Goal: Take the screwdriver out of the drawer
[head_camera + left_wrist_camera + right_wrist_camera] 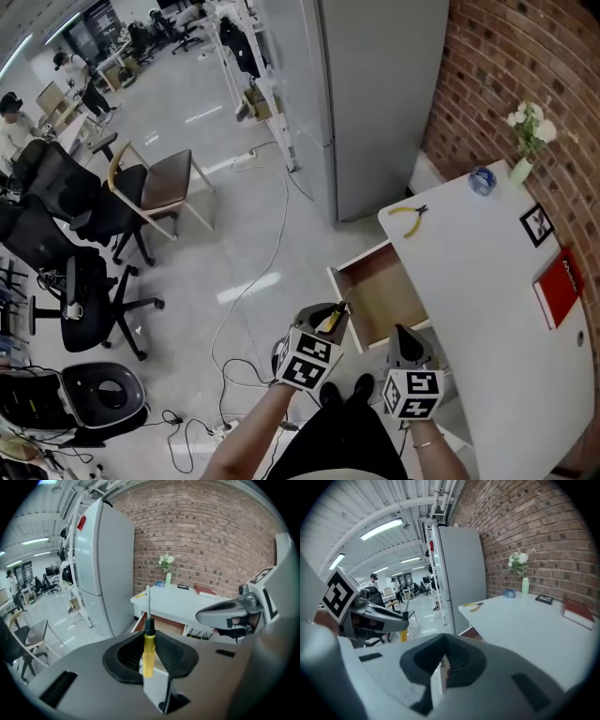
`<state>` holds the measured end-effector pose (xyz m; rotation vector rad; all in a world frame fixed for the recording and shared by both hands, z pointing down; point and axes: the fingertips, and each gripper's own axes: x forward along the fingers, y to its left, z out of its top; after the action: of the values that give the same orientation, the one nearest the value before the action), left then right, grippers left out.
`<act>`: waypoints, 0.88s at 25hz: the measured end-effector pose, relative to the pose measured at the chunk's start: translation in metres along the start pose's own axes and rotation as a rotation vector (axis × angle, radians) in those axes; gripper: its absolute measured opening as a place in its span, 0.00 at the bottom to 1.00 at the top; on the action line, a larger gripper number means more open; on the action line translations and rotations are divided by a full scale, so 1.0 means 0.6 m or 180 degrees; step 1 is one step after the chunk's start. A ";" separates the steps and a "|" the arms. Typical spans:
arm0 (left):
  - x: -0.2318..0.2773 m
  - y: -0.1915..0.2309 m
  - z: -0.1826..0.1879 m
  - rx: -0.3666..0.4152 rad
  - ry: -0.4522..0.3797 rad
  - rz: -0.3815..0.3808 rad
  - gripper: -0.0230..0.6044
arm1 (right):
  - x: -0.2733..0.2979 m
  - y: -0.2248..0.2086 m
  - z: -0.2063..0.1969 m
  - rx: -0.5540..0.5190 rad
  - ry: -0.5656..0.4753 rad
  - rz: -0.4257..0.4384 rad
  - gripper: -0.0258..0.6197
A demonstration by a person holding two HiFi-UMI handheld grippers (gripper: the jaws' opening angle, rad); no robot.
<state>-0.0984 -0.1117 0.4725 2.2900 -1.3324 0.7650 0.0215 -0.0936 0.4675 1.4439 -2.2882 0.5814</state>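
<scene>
Left claw (148,637) is clamped on the screwdriver (148,651) by its yellow handle, with the shaft pointing up and away. Only the left gripper view shows that grip properly. The head view shows just a yellow sliver at the claw tip.

The screwdriver is out of the drawer (380,298), which stands open under the tabletop (487,309) edge. The left claw sits just off one front corner of the drawer, over the floor.

Right claw (443,660): jaws together, nothing in them, per the right gripper view. The head view shows it from above only, by the drawer's other front corner. The right gripper view also catches the left claw side-on, with the handle's yellow end below it.

Only the head view shows the full tabletop:
- yellow pliers (409,214) near the corner by the grey cabinet (375,103)
- flower vase (521,169) at the brick-wall edge
- red book (558,281) further along that edge
</scene>
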 end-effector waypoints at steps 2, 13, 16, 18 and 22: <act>-0.014 0.005 0.000 -0.0095 -0.0065 0.0054 0.14 | -0.002 0.005 0.003 -0.0019 -0.0006 0.0028 0.04; -0.080 0.022 -0.003 -0.0283 -0.0216 0.0392 0.14 | -0.016 0.027 0.040 -0.0182 -0.0103 0.0215 0.04; -0.099 0.027 -0.001 -0.0358 -0.0287 0.0485 0.14 | -0.020 0.029 0.049 -0.0231 -0.0122 0.0244 0.04; -0.112 0.030 0.000 -0.0408 -0.0330 0.0545 0.14 | -0.023 0.033 0.054 -0.0252 -0.0133 0.0274 0.04; -0.137 0.041 0.003 -0.0525 -0.0427 0.0678 0.14 | -0.028 0.034 0.063 -0.0284 -0.0158 0.0323 0.04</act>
<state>-0.1523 -0.0697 0.4210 2.1249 -1.6550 0.5495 0.0062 -0.0929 0.4238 1.3209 -2.4050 0.4707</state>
